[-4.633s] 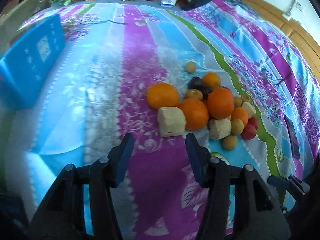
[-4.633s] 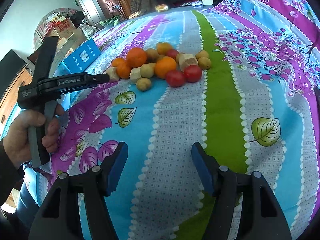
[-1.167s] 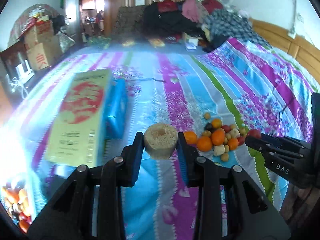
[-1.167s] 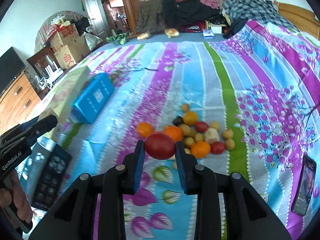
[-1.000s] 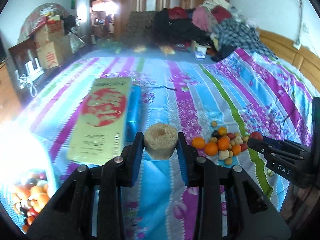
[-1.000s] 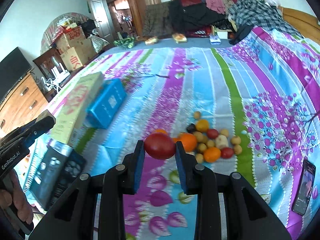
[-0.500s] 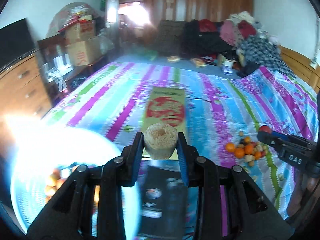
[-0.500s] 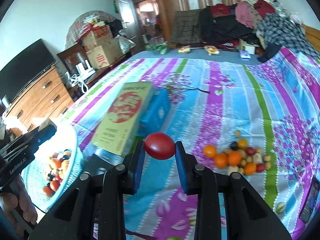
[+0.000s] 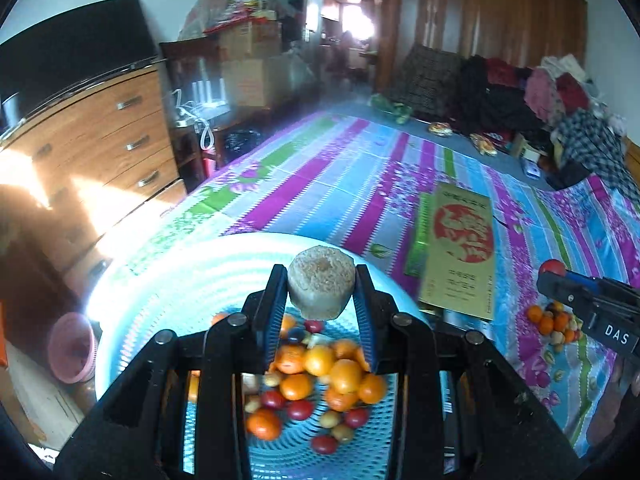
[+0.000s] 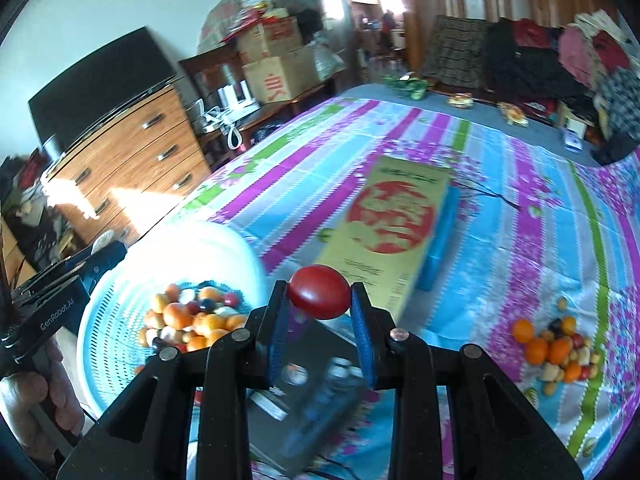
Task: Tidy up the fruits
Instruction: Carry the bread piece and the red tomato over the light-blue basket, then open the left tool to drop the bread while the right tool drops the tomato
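Note:
My left gripper [image 9: 321, 292] is shut on a tan cylindrical fruit piece [image 9: 321, 286] and holds it above a light blue perforated basket [image 9: 160, 284] with several oranges and tomatoes in it. My right gripper [image 10: 319, 300] is shut on a red tomato [image 10: 319, 291], to the right of the basket [image 10: 104, 364]. A pile of loose fruit [image 10: 554, 350] lies on the bedspread at the right; it also shows in the left wrist view [image 9: 554, 320].
A gold box with a red disc [image 10: 390, 236] lies on a blue box [image 10: 440, 240] mid-bed. A dark flat box [image 10: 316, 396] lies under my right gripper. A wooden dresser [image 9: 92, 152] with a TV stands left. Clothes [image 9: 540, 96] are piled at the far end. A pink bin [image 9: 74, 346] stands on the floor.
Both grippers have swung left from the fruit pile to the basket, each still holding its fruit. The basket now lies directly below my left gripper.

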Demonstrator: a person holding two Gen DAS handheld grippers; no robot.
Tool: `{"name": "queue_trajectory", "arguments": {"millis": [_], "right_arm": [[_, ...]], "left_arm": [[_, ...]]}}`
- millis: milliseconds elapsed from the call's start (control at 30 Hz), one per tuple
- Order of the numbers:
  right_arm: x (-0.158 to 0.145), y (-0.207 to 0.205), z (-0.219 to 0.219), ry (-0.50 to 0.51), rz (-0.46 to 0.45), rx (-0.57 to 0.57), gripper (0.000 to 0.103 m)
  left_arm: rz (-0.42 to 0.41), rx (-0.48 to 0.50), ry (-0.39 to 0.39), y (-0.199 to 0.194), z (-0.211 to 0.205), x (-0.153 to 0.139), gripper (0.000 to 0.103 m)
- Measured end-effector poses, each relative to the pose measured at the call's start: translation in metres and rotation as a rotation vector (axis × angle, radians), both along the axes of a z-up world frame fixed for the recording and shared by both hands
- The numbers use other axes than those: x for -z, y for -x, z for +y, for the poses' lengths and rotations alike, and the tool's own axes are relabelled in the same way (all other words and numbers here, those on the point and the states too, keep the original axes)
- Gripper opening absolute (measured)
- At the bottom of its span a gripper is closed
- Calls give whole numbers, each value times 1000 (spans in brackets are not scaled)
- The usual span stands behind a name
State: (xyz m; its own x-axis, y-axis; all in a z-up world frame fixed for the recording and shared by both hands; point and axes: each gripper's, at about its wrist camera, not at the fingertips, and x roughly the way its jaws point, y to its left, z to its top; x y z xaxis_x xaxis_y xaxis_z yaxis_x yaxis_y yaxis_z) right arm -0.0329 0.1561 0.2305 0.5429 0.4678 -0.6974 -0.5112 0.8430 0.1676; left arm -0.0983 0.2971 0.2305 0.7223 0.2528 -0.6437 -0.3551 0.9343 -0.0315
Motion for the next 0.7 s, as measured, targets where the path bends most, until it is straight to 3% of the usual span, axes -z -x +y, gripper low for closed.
{"name": "queue_trajectory", "arguments": {"millis": [367, 700], "right_arm": [[6, 3, 83, 44, 38, -102, 34], [15, 2, 117, 71, 80, -148, 34]], "left_arm": [[15, -150, 36, 26, 71, 9, 34], [54, -135, 67, 25, 84, 22, 34]]}}
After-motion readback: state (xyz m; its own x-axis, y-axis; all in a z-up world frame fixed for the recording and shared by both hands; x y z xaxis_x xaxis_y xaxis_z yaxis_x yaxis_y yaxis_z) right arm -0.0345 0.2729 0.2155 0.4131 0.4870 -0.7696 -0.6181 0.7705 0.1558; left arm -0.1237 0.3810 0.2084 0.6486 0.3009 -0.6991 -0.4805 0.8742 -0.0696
